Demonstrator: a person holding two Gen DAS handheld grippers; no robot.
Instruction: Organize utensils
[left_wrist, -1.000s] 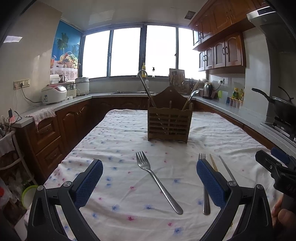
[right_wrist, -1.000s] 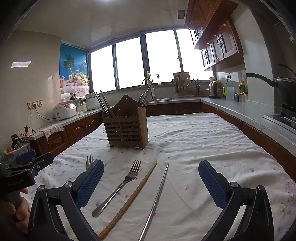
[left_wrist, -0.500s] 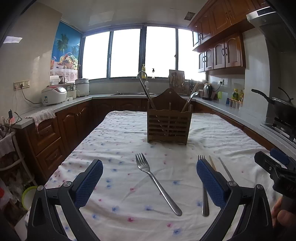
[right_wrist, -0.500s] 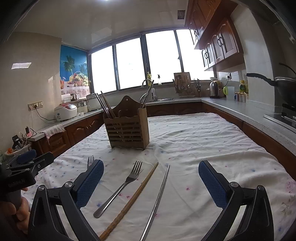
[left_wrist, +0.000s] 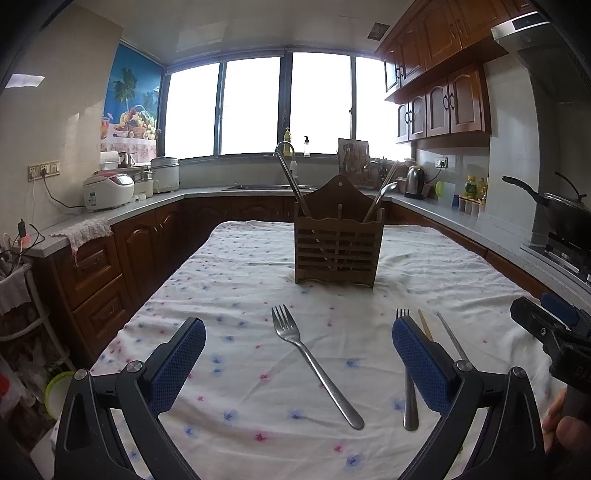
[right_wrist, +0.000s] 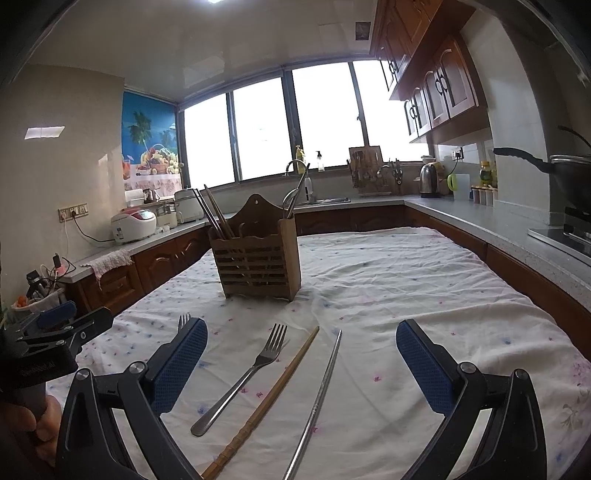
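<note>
A slatted wooden utensil holder stands mid-table with chopsticks and a spoon in it. On the floral cloth lie a steel fork, a second fork, a wooden chopstick and a metal chopstick. My left gripper hovers open above the first fork. The right gripper is open too, over the second fork and both chopsticks. Neither holds anything. The second fork is partly hidden behind my left gripper's right finger in the left wrist view.
The table is ringed by dark wood counters on three sides. A rice cooker sits left, a kettle and a wok right. A hand holds each gripper's handle at the frame edges.
Both grippers have drifted slightly forward and down toward the utensils; the forks and chopsticks lie where they were. Jaws stay open.
</note>
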